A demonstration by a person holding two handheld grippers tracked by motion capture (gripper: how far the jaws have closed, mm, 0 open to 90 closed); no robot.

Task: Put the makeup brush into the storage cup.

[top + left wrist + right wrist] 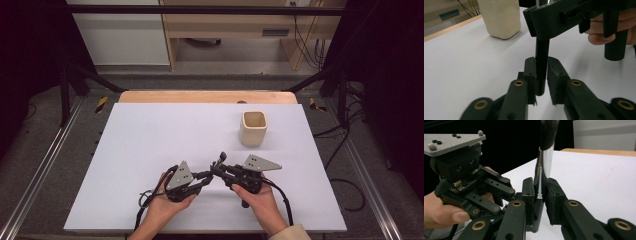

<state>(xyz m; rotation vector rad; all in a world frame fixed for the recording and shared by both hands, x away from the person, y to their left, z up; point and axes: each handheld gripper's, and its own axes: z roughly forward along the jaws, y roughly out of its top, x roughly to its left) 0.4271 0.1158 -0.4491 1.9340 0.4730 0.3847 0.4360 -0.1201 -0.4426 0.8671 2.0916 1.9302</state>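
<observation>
A brush stands upright between the two grippers over the near middle of the white tabletop (150, 145). It has a black handle (541, 62), a silver ferrule (546, 157) and dark bristles (549, 132), and its top pokes up at the brush tip (222, 156). My left gripper (541, 75) comes in from the left (210, 174), its pads against the lower handle. From the right, my right gripper (539, 192) meets it (219, 169), shut on the stem just below the ferrule. A hand holds each gripper.
A cream square-sided cup (253, 128) stands open-topped behind and to the right of the grippers, also close by in the left gripper view (501, 17). The board's wooden far edge (207, 96) and dark frame posts bound the table.
</observation>
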